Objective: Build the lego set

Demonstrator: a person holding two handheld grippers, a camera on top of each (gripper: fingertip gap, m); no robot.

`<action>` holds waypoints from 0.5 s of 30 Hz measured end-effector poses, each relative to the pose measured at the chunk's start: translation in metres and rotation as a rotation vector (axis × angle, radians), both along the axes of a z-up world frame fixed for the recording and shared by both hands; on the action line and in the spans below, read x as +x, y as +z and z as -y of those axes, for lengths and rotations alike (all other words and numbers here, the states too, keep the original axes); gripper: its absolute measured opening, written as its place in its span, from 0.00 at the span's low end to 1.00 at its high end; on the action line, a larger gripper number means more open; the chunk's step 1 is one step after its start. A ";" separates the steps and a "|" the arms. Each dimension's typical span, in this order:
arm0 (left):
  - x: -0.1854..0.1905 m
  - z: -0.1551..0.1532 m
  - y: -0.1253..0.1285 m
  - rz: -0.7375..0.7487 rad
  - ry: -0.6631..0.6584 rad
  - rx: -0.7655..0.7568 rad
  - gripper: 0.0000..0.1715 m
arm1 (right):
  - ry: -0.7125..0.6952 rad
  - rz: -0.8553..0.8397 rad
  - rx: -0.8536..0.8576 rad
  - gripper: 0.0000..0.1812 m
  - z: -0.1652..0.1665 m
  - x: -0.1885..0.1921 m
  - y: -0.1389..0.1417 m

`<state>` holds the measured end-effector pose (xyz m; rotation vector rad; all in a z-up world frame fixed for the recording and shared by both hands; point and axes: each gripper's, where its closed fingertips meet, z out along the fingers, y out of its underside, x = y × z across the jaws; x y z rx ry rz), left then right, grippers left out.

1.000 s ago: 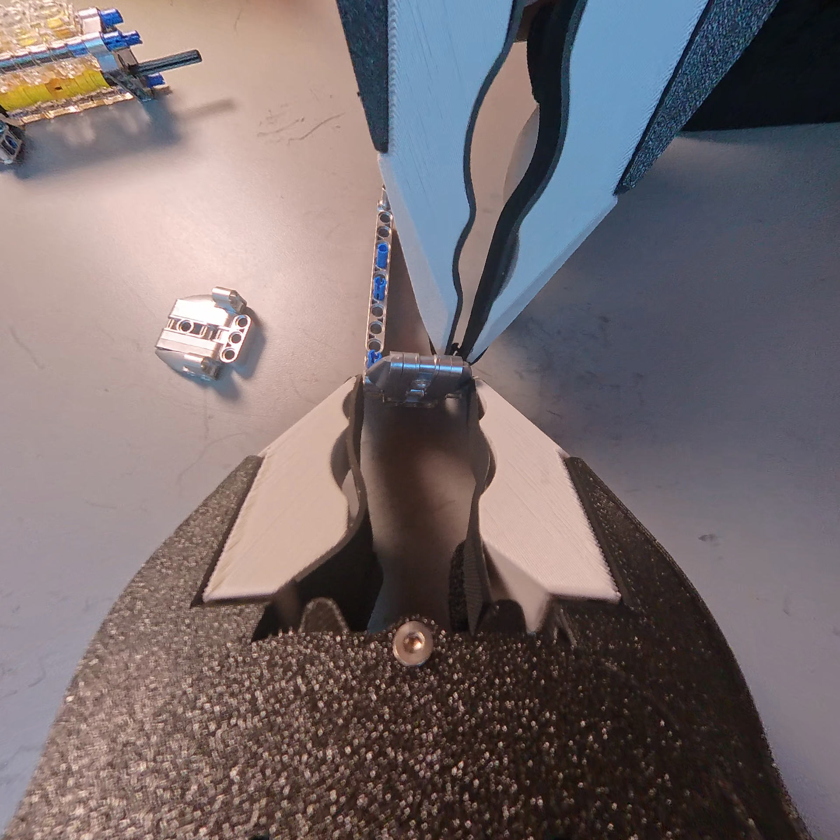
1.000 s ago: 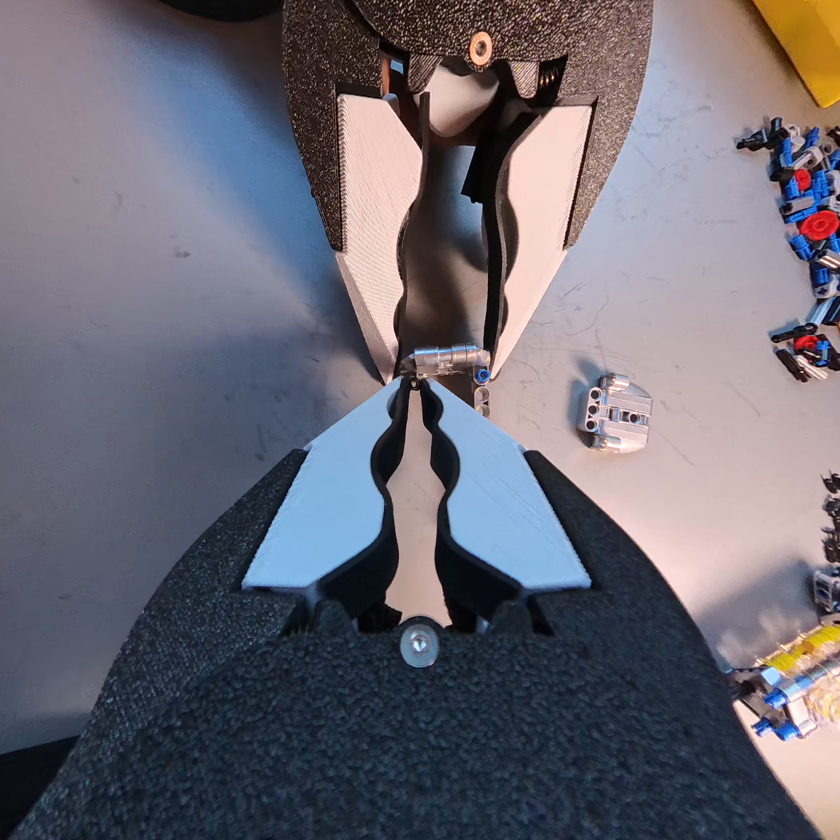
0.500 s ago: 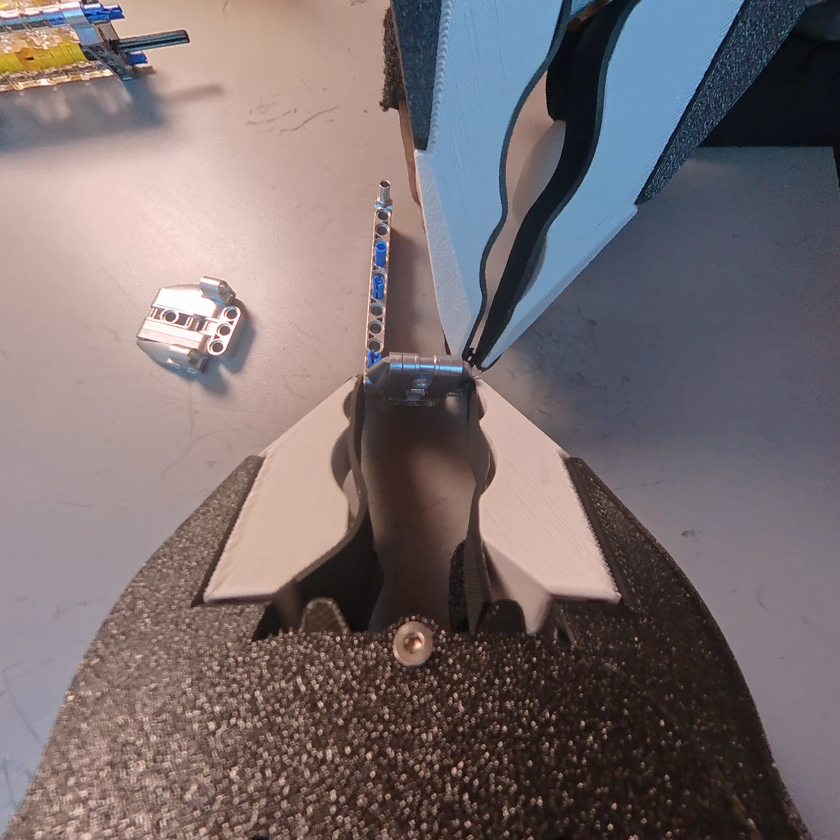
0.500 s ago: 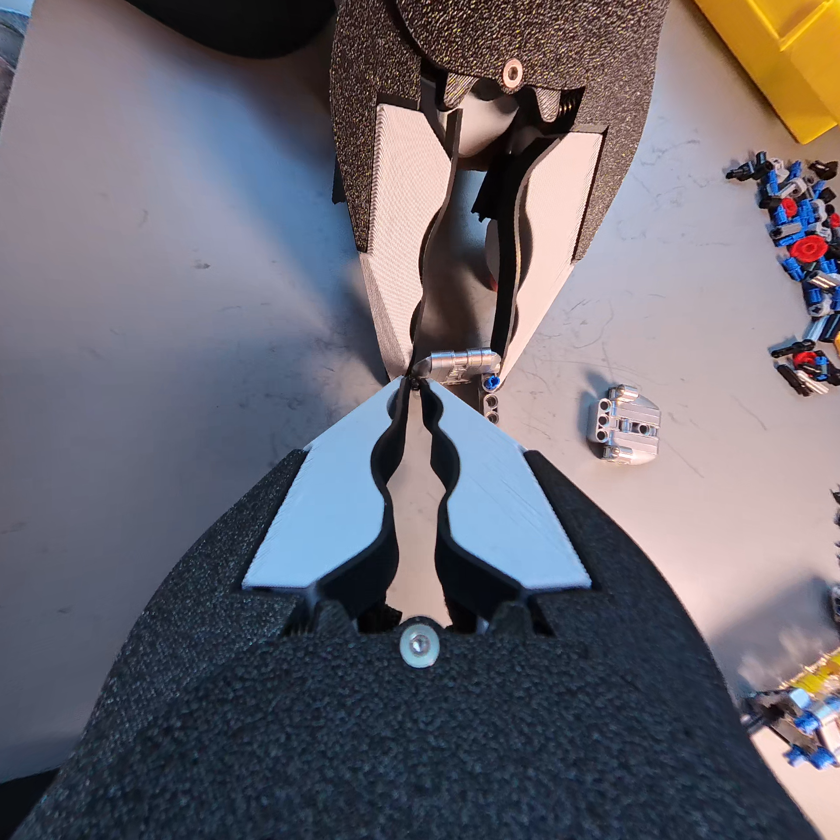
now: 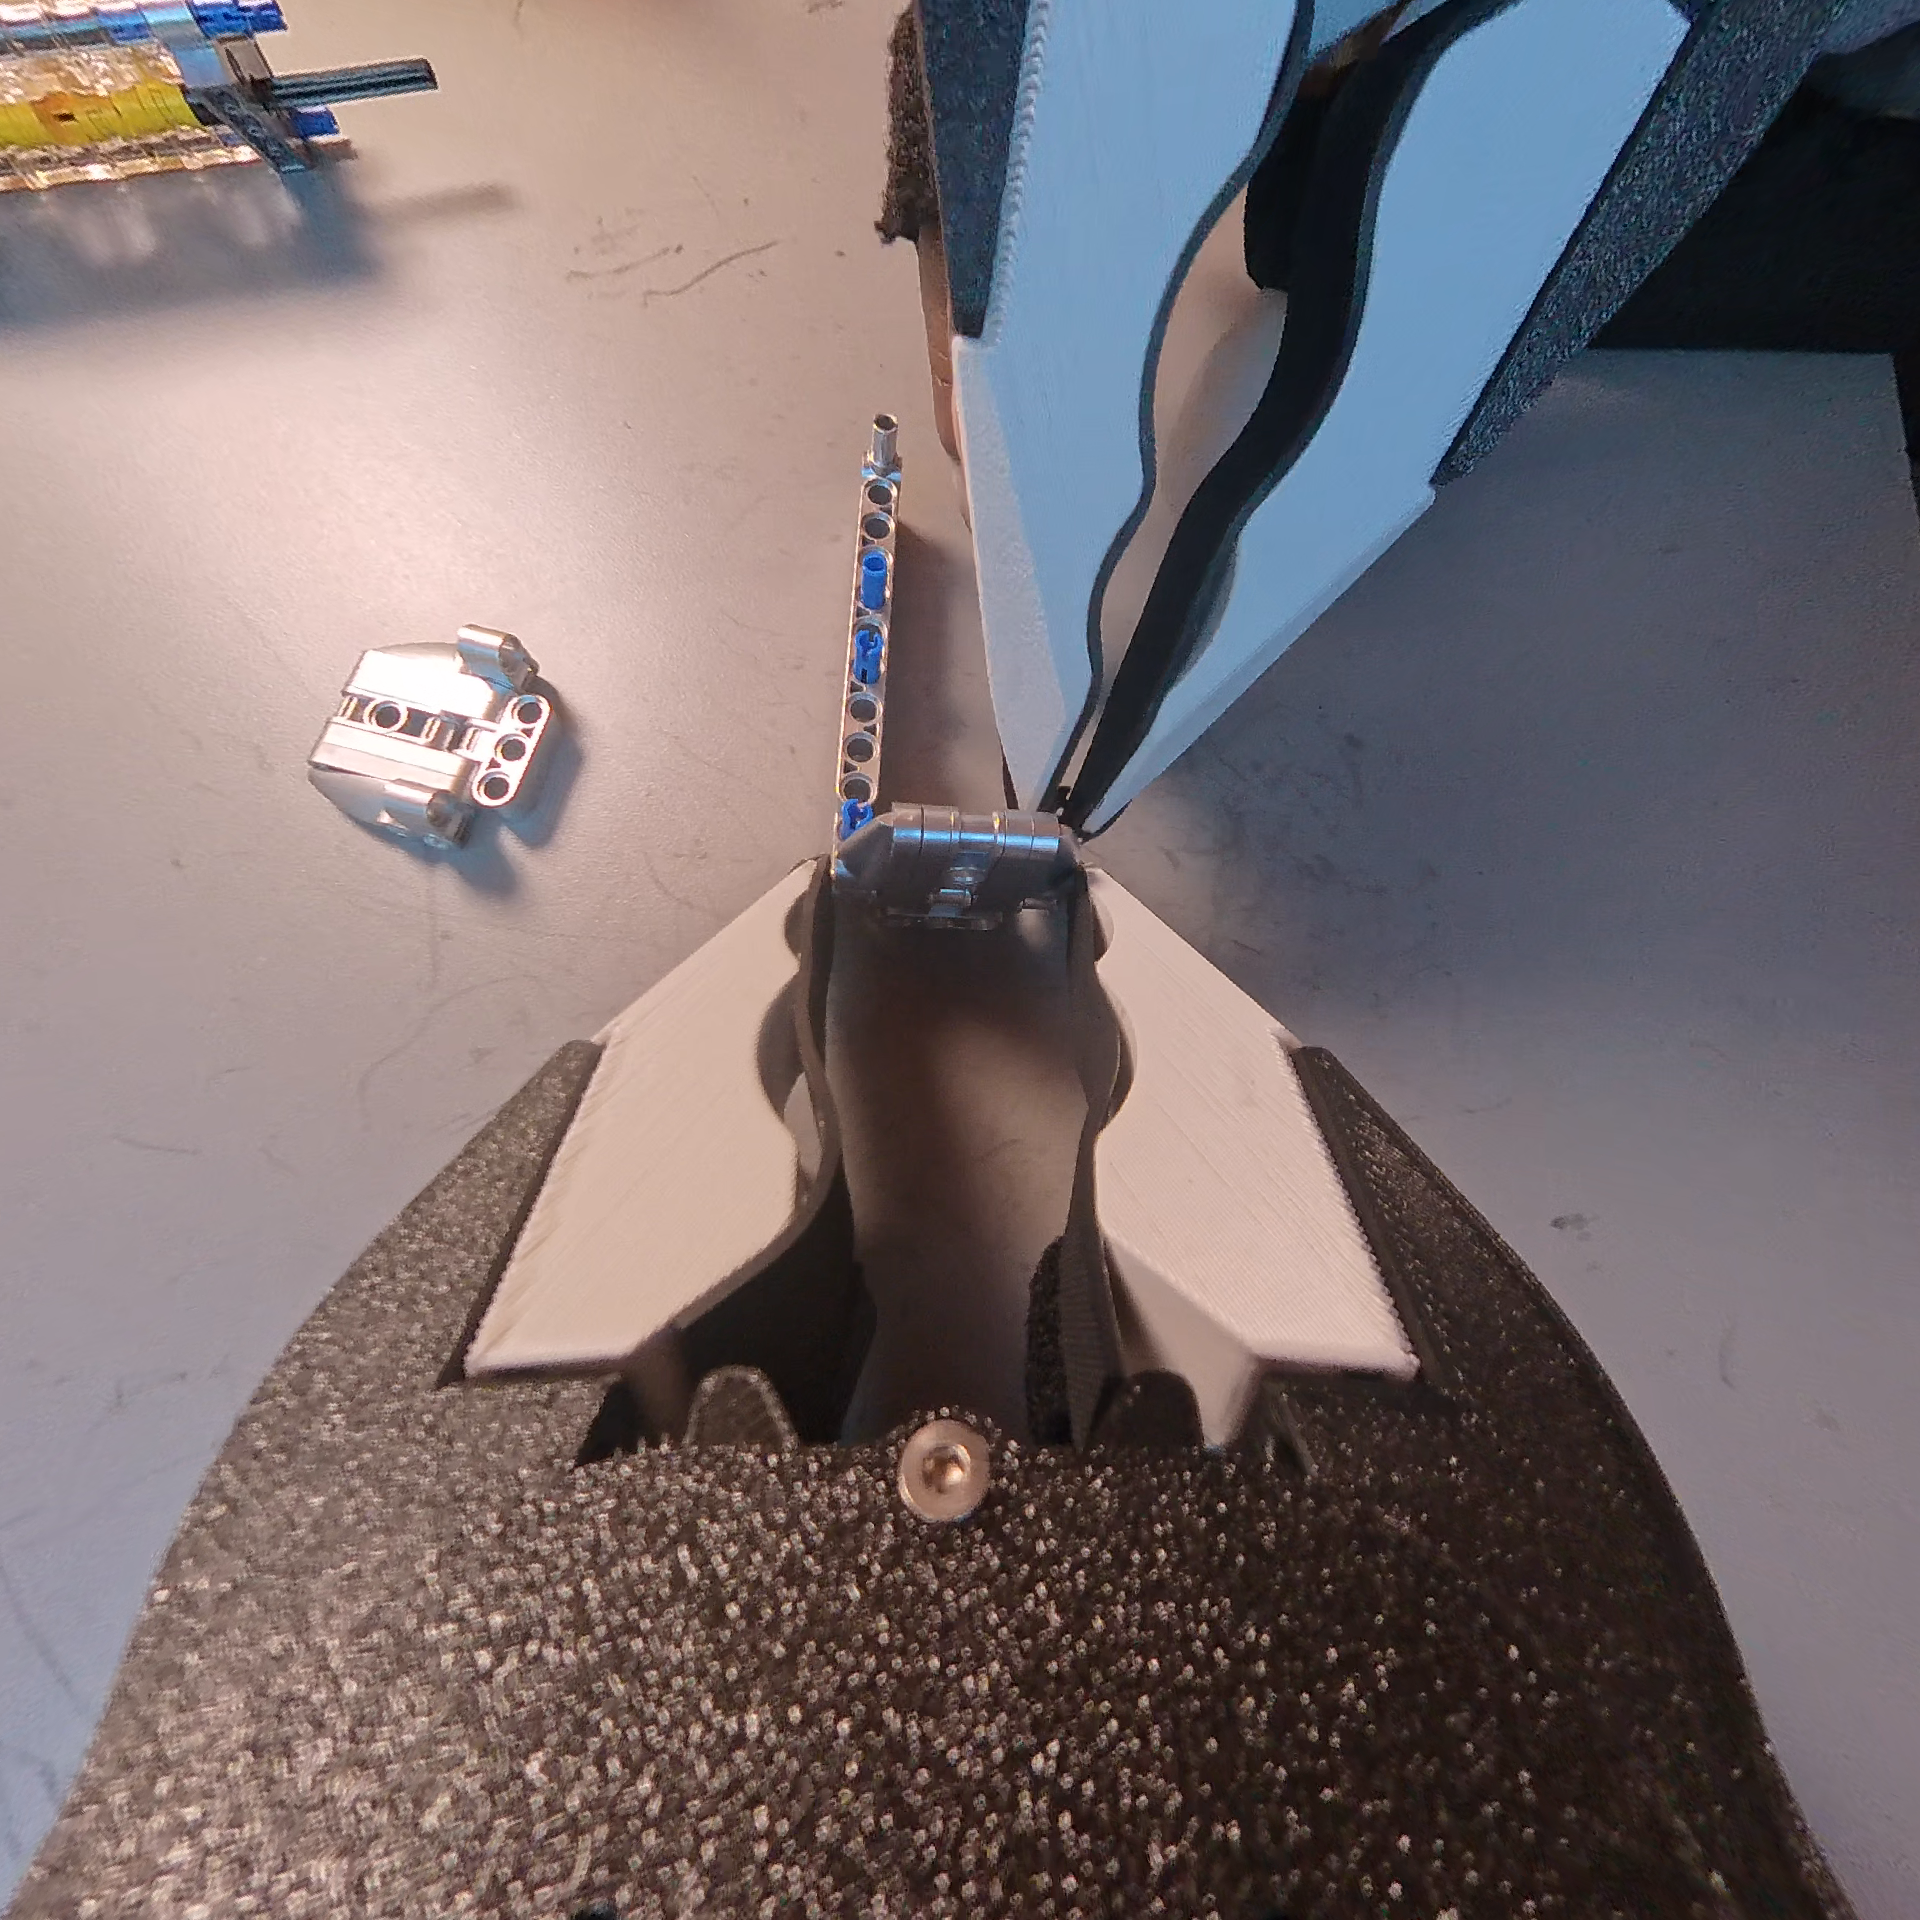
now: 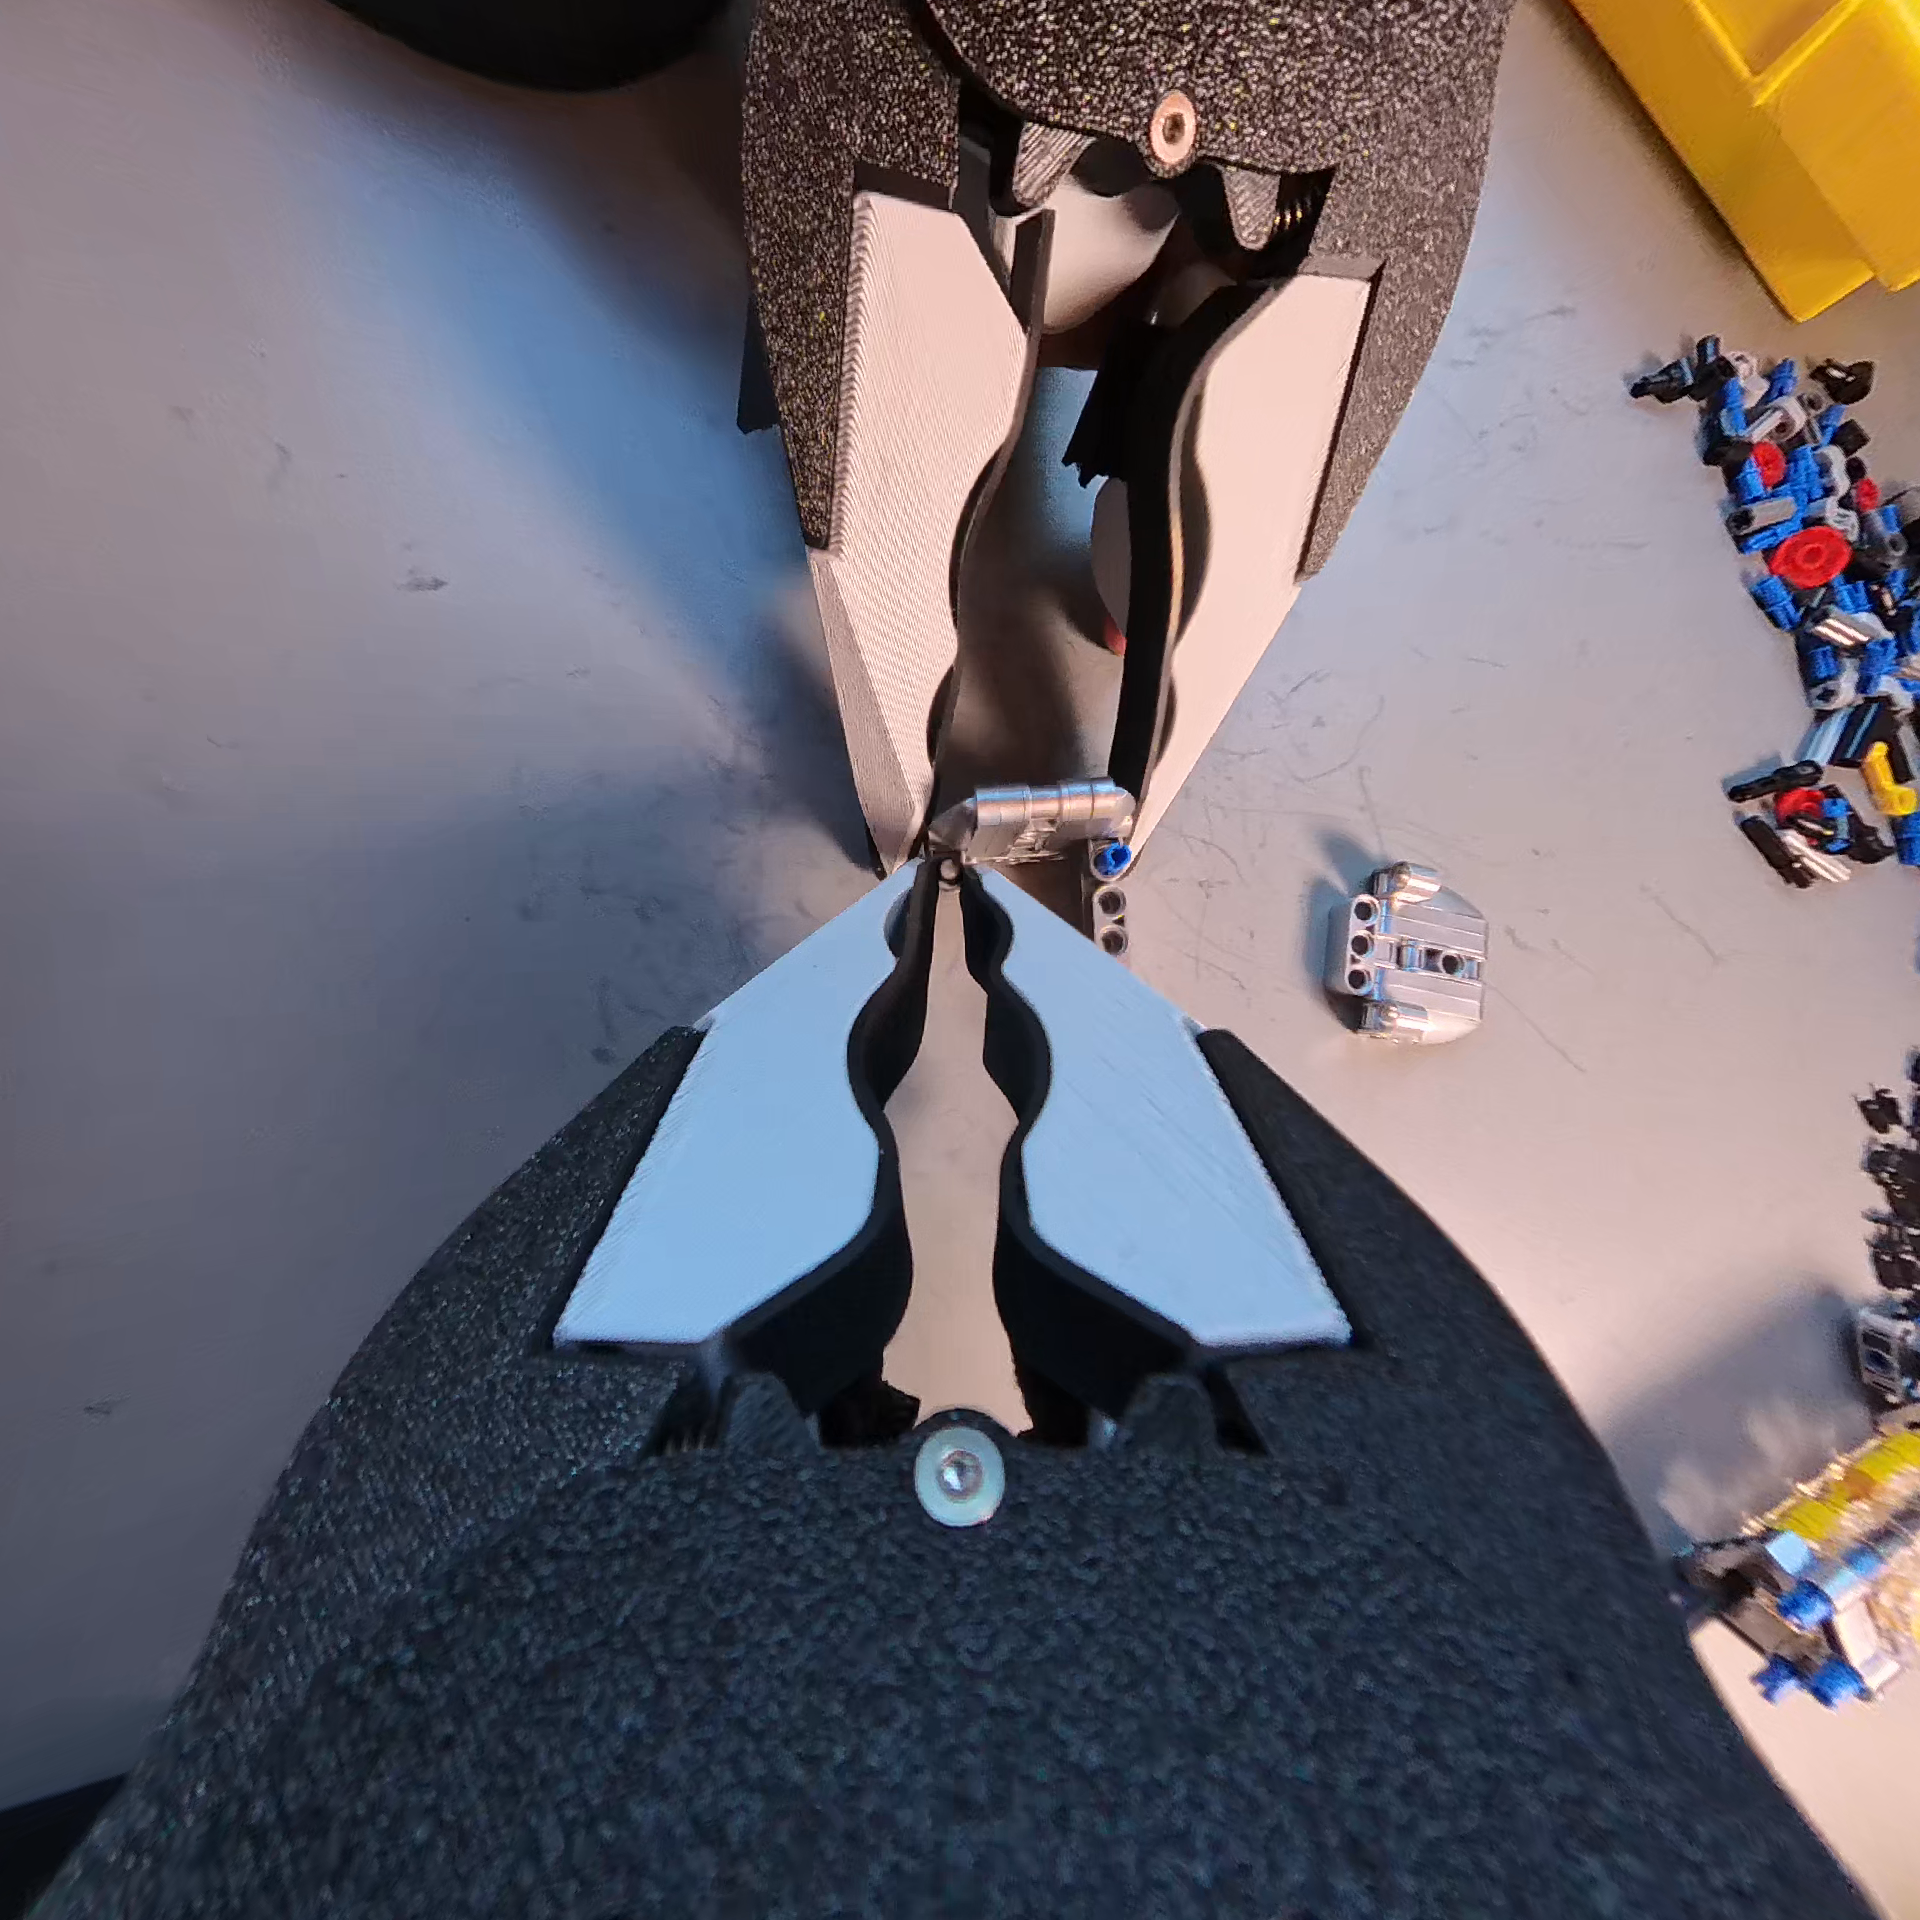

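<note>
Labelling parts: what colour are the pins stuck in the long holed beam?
Blue, on the silver-grey beam. Clearest in the left wrist view.

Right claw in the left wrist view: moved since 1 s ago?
Yes. Right claw swung right, off the beam, uncovering its far end; tip still at the silver part.

A grey, scuffed tabletop [image 5: 312, 1039] carries a loose silver panel piece [image 6: 1408, 968] lying flat (holes along one edge). A heap of small blue, black and red pieces [image 6: 1818, 623] lies near a yellow bin [image 6: 1787, 125]. A partly built yellow and clear model [image 5: 114, 125] sits well apart.
</note>
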<state>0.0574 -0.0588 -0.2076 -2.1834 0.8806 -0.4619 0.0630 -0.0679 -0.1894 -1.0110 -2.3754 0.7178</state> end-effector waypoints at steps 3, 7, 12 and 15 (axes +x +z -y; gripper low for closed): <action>0.000 0.000 0.000 -0.004 0.001 0.002 0.24 | 0.004 0.012 0.036 0.01 0.002 -0.002 0.001; 0.000 0.000 0.000 -0.001 -0.002 0.000 0.24 | 0.024 0.061 0.088 0.01 0.001 0.000 -0.001; 0.000 0.000 0.000 -0.004 0.000 0.001 0.24 | 0.017 0.096 0.091 0.00 -0.002 0.003 -0.019; 0.000 0.000 0.000 -0.003 -0.001 0.001 0.24 | 0.001 0.089 0.044 0.00 -0.004 0.007 -0.011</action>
